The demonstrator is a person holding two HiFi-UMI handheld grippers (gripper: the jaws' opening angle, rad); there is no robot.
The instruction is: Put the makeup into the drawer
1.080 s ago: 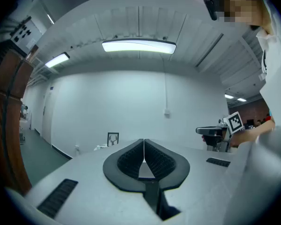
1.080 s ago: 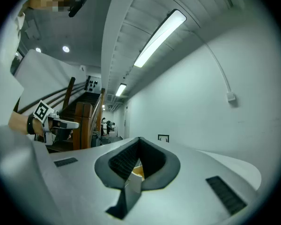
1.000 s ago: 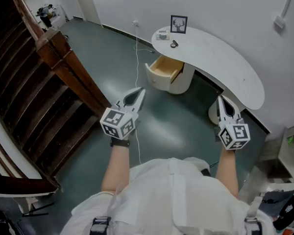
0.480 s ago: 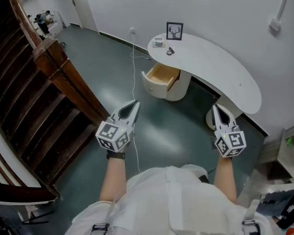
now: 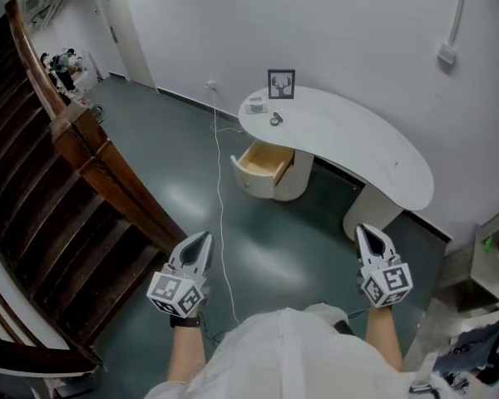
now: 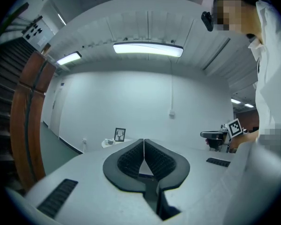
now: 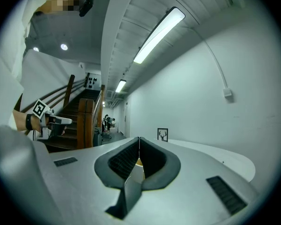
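Observation:
A white curved desk (image 5: 349, 148) stands against the far wall, with a wooden drawer (image 5: 262, 163) pulled open under its left end. On that end lie a small dark round makeup piece (image 5: 275, 120) and a pale little box (image 5: 254, 105), beside a framed deer picture (image 5: 281, 84). My left gripper (image 5: 201, 239) and right gripper (image 5: 366, 233) hang over the green floor, well short of the desk, both shut and empty. The left gripper view shows its shut gripper (image 6: 144, 140) aimed toward the picture (image 6: 120, 134). In the right gripper view the gripper (image 7: 139, 138) is also shut, with the picture (image 7: 162, 134) beyond it.
A dark wooden staircase (image 5: 83, 165) with a heavy newel post fills the left side. A white cable (image 5: 219, 189) runs over the floor from a wall socket toward me. Clutter and a cap (image 5: 482, 347) sit at the lower right. People stand far off at the back left (image 5: 62, 63).
Both grippers have dropped lower in the head view, closer to my body, and the view has tilted up to show more wall. Both stay shut.

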